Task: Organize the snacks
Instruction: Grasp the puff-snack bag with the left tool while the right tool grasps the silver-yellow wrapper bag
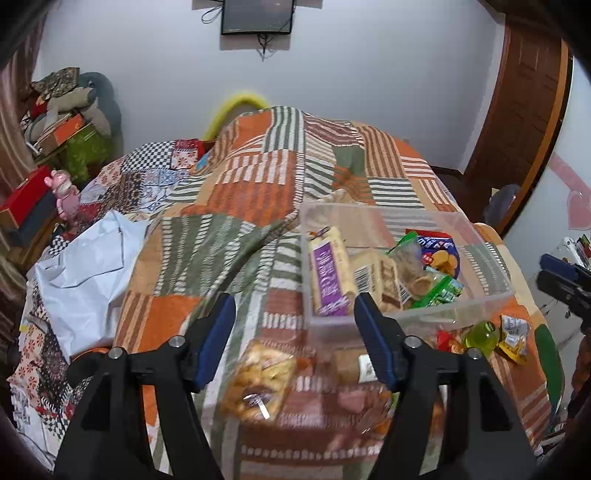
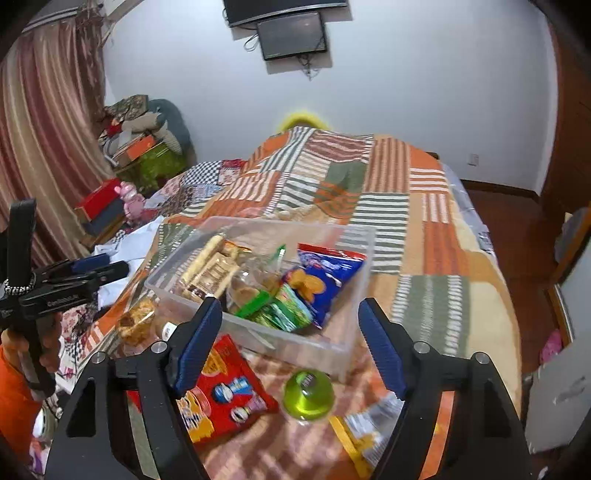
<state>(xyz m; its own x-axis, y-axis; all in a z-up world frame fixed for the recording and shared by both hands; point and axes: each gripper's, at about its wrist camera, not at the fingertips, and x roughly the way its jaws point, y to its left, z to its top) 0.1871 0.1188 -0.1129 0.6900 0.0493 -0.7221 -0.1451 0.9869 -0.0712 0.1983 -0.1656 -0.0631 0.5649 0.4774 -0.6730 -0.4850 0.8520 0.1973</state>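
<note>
— Snacks, where are they?
— Many sit in the clear box (image 2: 343, 347) on the bed (image 2: 424, 258). Red bag (image 2: 225, 391) and green cup (image 2: 308, 395) lie near its front edge.
— Grippers?
— Left gripper (image 1: 295, 339) and right gripper (image 2: 290, 343) both have jaws apart, holding nothing.

Clear bin (image 2: 343, 345) blocked the middle of the blanket (image 2: 436, 258); loose snack packets (image 2: 225, 391) crowded its near side; far blanket lay bare.

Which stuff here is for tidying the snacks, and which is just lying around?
For the job: clear box, blue snack bag, red snack bag, green jelly cup, pastry pack.

Just lying around: pink toy, white bag, wall screen.
</note>
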